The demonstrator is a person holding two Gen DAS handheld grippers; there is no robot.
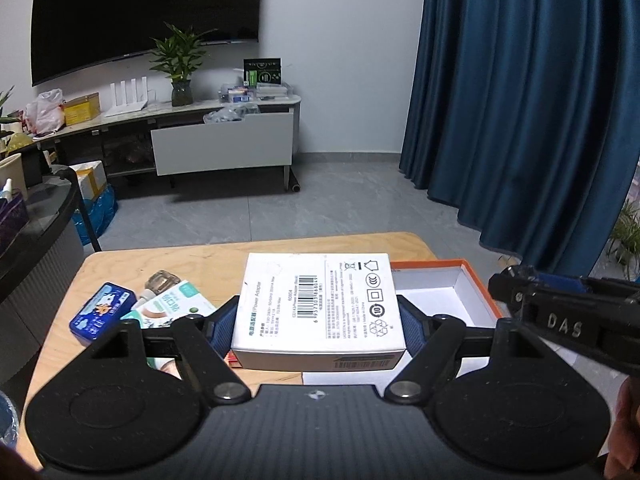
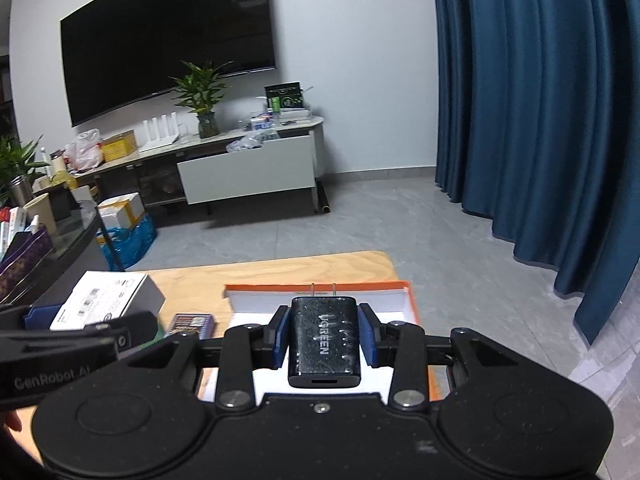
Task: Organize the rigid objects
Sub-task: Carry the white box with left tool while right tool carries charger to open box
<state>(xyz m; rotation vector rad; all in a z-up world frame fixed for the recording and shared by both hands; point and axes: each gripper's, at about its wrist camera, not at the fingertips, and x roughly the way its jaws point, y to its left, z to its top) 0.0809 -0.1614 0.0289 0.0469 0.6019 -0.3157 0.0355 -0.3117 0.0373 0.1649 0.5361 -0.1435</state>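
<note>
On the pale, grained wooden table, at the left, lie a glossy blue rounded tin and a green-and-white printed packet. Just right of them, the left gripper clamps its blue padded fingers on a flat white cardboard power-adapter box, held above the tabletop. Farther right sits an open, shallow orange-rimmed tray box with a white lining. Over it, the right gripper pinches a smooth black rectangular plastic charger with two metal prongs, its fingers closed on the charger's sides.
</note>
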